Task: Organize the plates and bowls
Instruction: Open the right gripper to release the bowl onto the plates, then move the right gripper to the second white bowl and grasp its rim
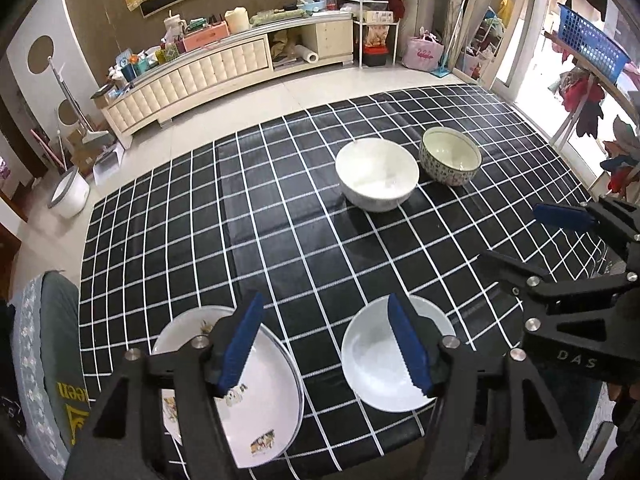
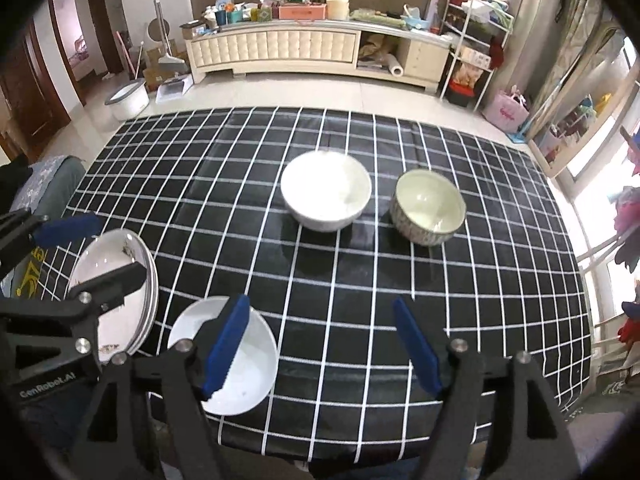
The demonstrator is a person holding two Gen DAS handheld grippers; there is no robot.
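Note:
On the black checked tablecloth (image 1: 280, 216) stand a plain white bowl (image 1: 377, 174) (image 2: 325, 190) and, to its right, a patterned bowl (image 1: 450, 156) (image 2: 428, 208). At the near edge lie a stack of decorated white plates (image 1: 256, 404) (image 2: 110, 280) on the left and a small white plate (image 1: 380, 360) (image 2: 244, 368) to its right. My left gripper (image 1: 326, 340) is open and empty, hovering above the gap between the stack and the small plate. My right gripper (image 2: 320, 344) is open and empty, above the cloth just right of the small plate. It also shows in the left wrist view (image 1: 528, 236).
The table's near edge runs under both grippers. A chair with grey fabric (image 1: 52, 344) stands at the left side. Beyond the table are tiled floor, a white bucket (image 2: 128, 98), a long cream cabinet (image 2: 304, 48) and a white shelf rack (image 2: 476, 40).

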